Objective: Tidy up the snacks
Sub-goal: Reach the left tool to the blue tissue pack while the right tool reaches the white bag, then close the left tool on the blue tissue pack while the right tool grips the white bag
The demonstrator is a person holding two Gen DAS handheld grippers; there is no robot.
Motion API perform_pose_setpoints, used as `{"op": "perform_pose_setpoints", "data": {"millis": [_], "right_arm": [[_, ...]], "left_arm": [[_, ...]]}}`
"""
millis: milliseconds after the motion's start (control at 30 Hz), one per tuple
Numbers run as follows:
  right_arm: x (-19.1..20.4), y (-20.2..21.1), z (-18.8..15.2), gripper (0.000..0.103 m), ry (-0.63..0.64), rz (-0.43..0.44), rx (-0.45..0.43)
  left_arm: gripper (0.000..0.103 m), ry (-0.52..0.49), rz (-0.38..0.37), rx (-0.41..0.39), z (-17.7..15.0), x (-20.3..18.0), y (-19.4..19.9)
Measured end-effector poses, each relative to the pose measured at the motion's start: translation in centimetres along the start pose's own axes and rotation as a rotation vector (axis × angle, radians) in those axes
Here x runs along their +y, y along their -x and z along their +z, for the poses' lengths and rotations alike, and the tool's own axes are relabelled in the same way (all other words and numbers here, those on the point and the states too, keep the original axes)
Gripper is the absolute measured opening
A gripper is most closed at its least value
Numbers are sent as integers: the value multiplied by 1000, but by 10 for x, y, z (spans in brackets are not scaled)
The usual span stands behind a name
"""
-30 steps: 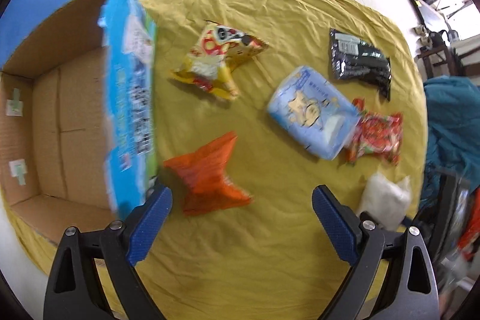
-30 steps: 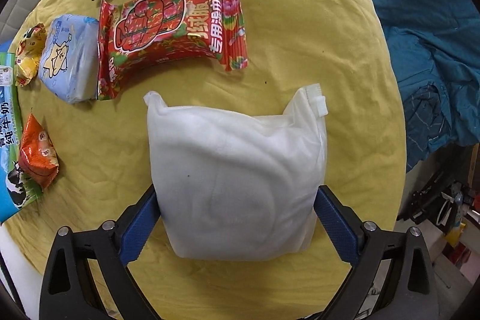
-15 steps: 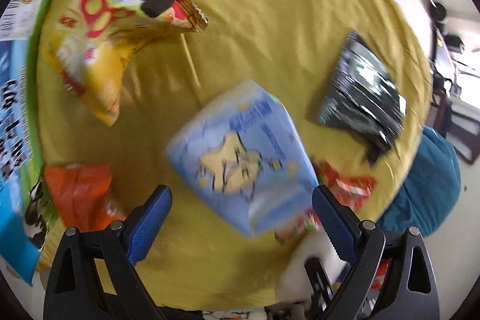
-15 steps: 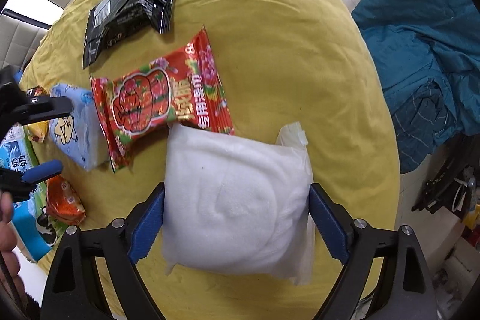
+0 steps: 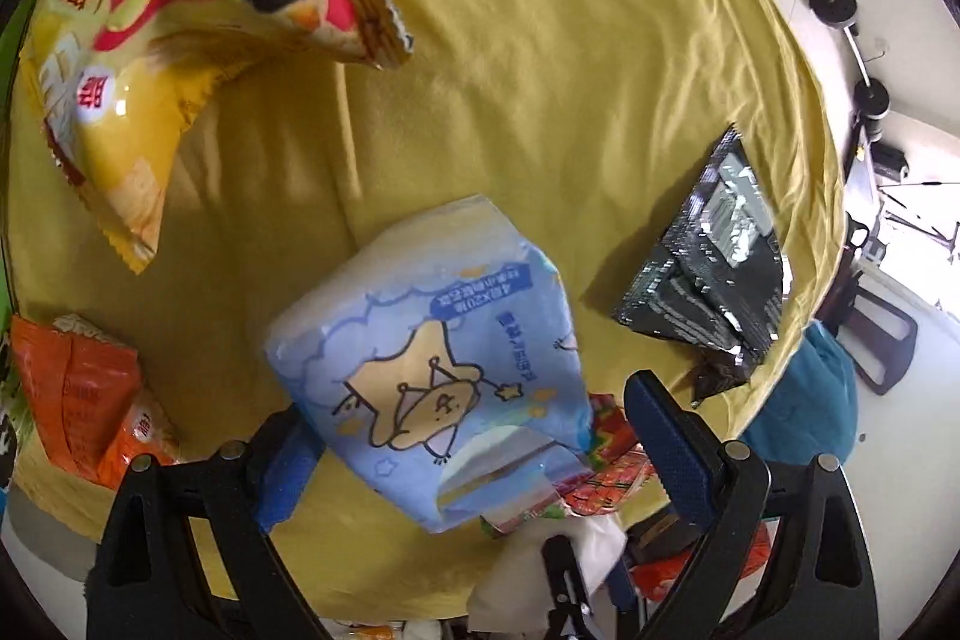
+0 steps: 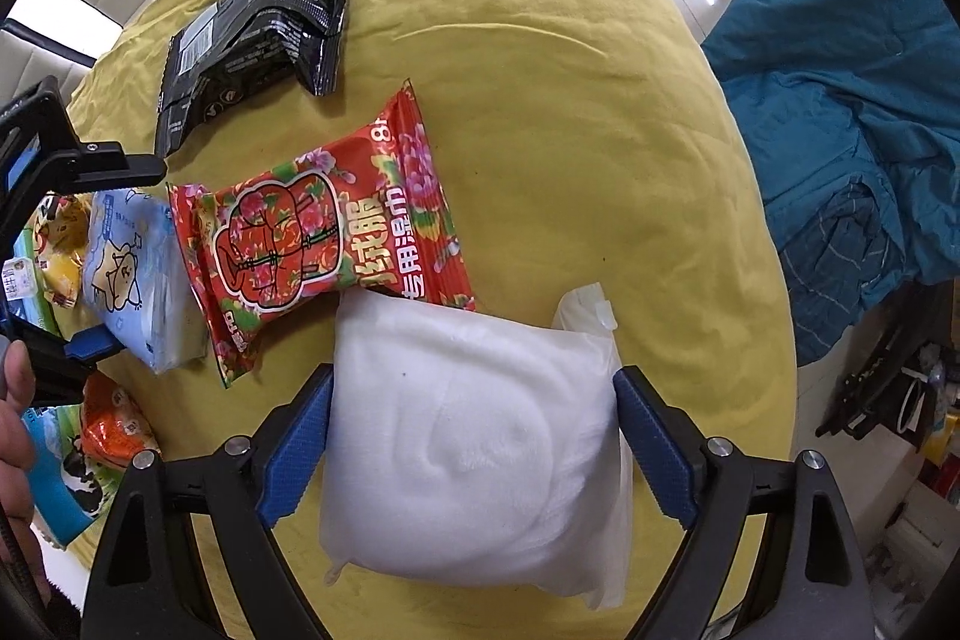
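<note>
Barely started imo. Every snack I can spot is on the yellow cloth, none boxed afaict. R gripper has just been closing and its pads now sit against both sides of the white pack, so that one's clamped. L gripper is wide open, straddling the blue pack, pads not pressing on it. Left over: red pack just beside the blue one, black pack further back, panda bag, orange bag near the edge. Basically everything left to sort.
</note>
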State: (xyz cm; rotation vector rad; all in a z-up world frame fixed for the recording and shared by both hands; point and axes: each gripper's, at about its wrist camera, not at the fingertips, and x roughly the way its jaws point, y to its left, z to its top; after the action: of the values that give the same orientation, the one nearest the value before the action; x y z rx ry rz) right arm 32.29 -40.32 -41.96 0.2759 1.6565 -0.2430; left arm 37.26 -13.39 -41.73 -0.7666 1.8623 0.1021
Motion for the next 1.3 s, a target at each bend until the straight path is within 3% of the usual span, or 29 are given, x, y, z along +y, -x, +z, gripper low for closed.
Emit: {"op": "perform_pose_setpoints", "data": {"millis": [133,200,400,500,633,867,1000,1100,1200,1300], "right_arm": [[2,0,-13,92,4,-12,2],[3,-1,-14,92,6,-10,6],[0,-1,-21,92,28,-4,28],[0,-2,-27,92,54,-5,45],[1,-2,-33,93,80,0,64],[-6,-6,-42,98,63,13,106],[-14,-17,-47,101,32,21,126],[-16,-18,-49,102,20,15,110],[-23,-19,-48,102,10,12,115],[-29,-19,-50,102,21,21,119]], "left_arm": [[96,-14,53,12,7,8,-14],[88,-43,72,4,9,2,-14],[68,-338,276,-70,-20,-19,-14],[68,-513,404,-115,-45,-21,-17],[68,-613,483,-129,-65,-9,-23],[68,-577,429,-130,-72,16,-34],[54,-556,393,-152,-79,38,-22],[51,-541,368,-161,-80,47,-13],[51,-497,328,-144,-75,52,18],[51,-466,281,-186,-67,74,63]]}}
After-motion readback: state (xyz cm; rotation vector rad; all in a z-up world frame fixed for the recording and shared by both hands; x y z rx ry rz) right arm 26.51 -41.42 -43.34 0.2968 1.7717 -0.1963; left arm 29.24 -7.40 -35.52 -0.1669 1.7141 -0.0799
